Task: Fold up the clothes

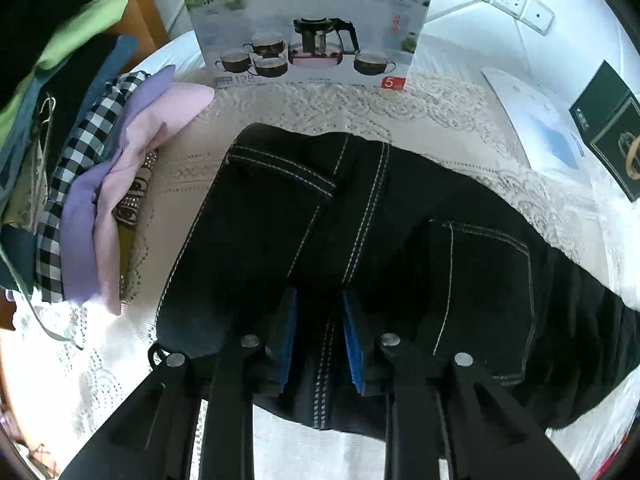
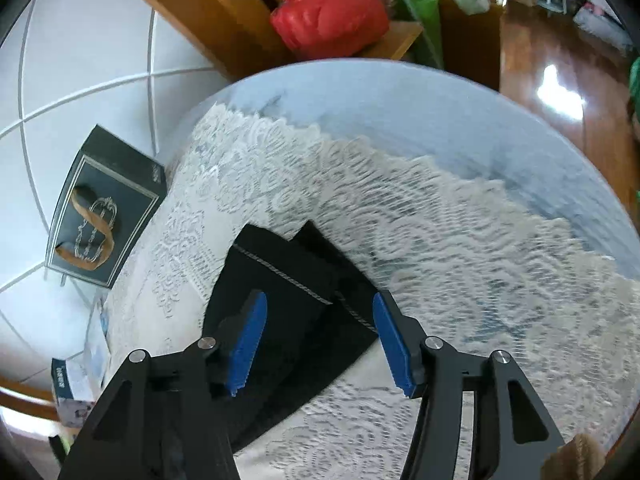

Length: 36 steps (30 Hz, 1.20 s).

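Fingers (image 1: 356,344) of both grippers apart above dark jeans (image 1: 280,216)

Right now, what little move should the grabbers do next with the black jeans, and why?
Probably close the right gripper on the leg ends. Its jaws stand open over the hems of the black jeans, while the left gripper straddles the seat seam. The jeans lie flat on the lace tablecloth, so gripping the hems could start the fold.
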Available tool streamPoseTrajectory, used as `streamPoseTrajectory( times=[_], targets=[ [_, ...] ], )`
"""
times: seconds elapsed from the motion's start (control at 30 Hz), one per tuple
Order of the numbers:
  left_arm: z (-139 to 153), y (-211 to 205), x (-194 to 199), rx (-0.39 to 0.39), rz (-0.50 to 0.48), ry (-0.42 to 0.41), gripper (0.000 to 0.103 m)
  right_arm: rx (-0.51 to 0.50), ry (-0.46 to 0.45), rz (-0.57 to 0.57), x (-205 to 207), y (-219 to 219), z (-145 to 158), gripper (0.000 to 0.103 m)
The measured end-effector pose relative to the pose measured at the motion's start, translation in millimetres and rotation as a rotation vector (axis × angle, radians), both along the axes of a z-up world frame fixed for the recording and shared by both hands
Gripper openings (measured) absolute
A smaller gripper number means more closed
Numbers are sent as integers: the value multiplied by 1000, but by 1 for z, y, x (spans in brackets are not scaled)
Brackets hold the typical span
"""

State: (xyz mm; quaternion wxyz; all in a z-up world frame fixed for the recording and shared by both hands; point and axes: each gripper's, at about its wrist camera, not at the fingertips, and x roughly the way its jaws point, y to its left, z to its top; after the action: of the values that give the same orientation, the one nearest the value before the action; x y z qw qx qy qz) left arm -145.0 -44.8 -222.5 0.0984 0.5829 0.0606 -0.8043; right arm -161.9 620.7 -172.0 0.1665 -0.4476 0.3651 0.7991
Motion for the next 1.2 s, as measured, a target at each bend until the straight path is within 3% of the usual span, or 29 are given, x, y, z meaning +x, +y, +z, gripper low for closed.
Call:
streamPoseTrajectory(
  times=[0.07,0.17,0.23,0.27,0.3,0.4,0.47,0.5,0.57,0.6,0.63,0.93,1.03,1.13,1.17,1.2],
  targets=[
    [-1,1,-2,-7,-8,-12,24,-16,-22,17,-10,-5,-8,56],
    [-1,0,-3,-4,-18,-23,24,-7,-82,21,-28,-13,-24,70],
    [2,-4,1,16,-11,-21,24,70,-103,65,-38,-22,-13,40],
    [2,-5,0,17,-14,-21,24,108,-114,87,-43,-27,-7,8],
    [2,-5,0,16,-16,-20,24,142,-116,105,-47,-32,0,8],
    [-1,-2,-5,15,-20,-16,24,145,49,66,-27,-33,51,8],
    [1,1,-2,9,-23,-11,24,120,85,37,-11,-25,60,13],
    [2,3,-1,3,-25,-10,24,106,59,21,-4,-19,55,25],
    [3,6,1,-6,-28,-8,24,145,-76,-5,2,-11,33,48],
    [4,7,1,-10,-30,-7,24,164,-143,-19,5,-6,22,50],
    [4,7,1,-13,-32,-7,24,179,-199,-29,7,-3,12,50],
    [3,12,1,-45,-31,-13,25,112,2,56,-1,-21,29,50],
    [2,12,1,-43,-29,-6,25,48,17,142,-18,-42,7,49],
    [3,10,2,-30,-27,-1,25,87,-146,123,-23,-46,-29,37],
    [3,10,2,-29,-27,0,25,89,-151,75,-15,-39,-30,18],
    [3,9,2,-28,-27,2,25,90,-155,28,-8,-32,-32,17]
  ],
)
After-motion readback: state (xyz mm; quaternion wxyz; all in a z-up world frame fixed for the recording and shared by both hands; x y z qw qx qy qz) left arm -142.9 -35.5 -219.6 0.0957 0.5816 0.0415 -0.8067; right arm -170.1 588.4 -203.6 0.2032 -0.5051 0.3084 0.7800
